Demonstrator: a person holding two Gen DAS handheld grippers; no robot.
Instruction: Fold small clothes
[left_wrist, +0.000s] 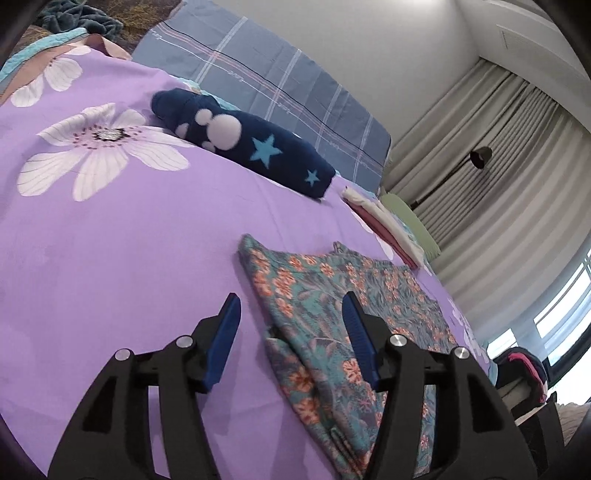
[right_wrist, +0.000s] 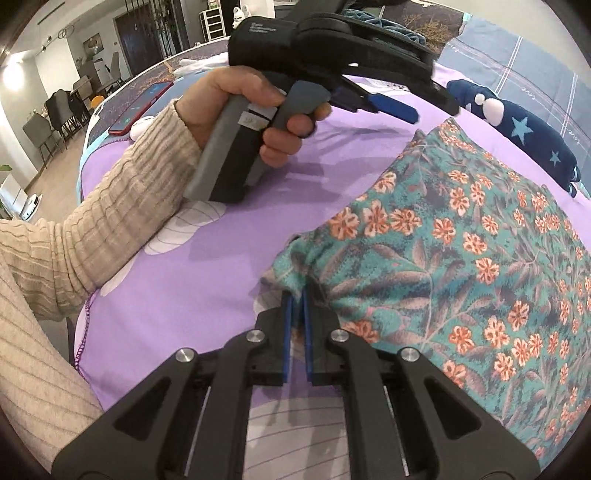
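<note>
A teal garment with orange flowers (left_wrist: 328, 295) lies on the purple flowered bedspread (left_wrist: 122, 236). My left gripper (left_wrist: 291, 306) is open and empty, held above the garment's left edge, with that edge between its blue fingers. My right gripper (right_wrist: 297, 295) is shut on the garment's near corner (right_wrist: 295, 258); the garment (right_wrist: 461, 240) spreads to the right of it. The left gripper (right_wrist: 402, 107) also shows in the right wrist view, held in a hand above the garment's far corner.
A dark blue folded garment with stars (left_wrist: 255, 147) lies further back on the bed. Folded white and pink clothes (left_wrist: 384, 225) lie at the right edge. A blue plaid pillow (left_wrist: 266, 85) is behind. A red phone (right_wrist: 142, 107) lies at the far left.
</note>
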